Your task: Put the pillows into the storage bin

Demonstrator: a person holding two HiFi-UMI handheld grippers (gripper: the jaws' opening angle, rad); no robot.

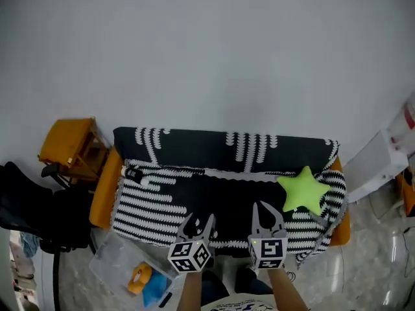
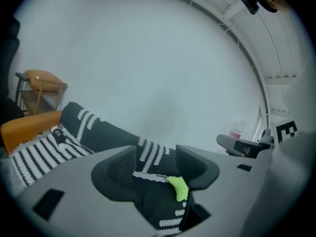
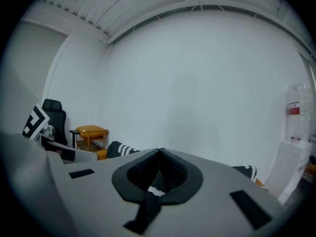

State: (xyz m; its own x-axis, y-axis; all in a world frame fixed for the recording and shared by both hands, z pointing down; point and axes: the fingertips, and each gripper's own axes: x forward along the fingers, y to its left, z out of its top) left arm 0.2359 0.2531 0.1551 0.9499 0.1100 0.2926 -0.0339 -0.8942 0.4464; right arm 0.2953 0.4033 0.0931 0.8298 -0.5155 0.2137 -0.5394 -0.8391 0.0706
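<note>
A lime-green star-shaped pillow (image 1: 303, 190) lies on the right end of a sofa (image 1: 194, 151) draped in a black-and-white striped cover. Both grippers hang side by side over the sofa's front edge, apart from the pillow. My left gripper (image 1: 198, 223) is open with nothing between its fingers; in the left gripper view (image 2: 155, 164) the pillow (image 2: 178, 187) shows far off through the gap. My right gripper (image 1: 266, 211) has its tips touching and holds nothing (image 3: 159, 154). A clear plastic bin (image 1: 113, 258) sits on the floor at the sofa's front left.
An orange wooden stool (image 1: 71, 144) stands left of the sofa, with a black office chair (image 1: 29, 206) nearer me. A white cabinet (image 1: 382, 161) is at the right. A yellow roll (image 1: 138, 277) and a blue item lie in the bin. A plain wall is behind.
</note>
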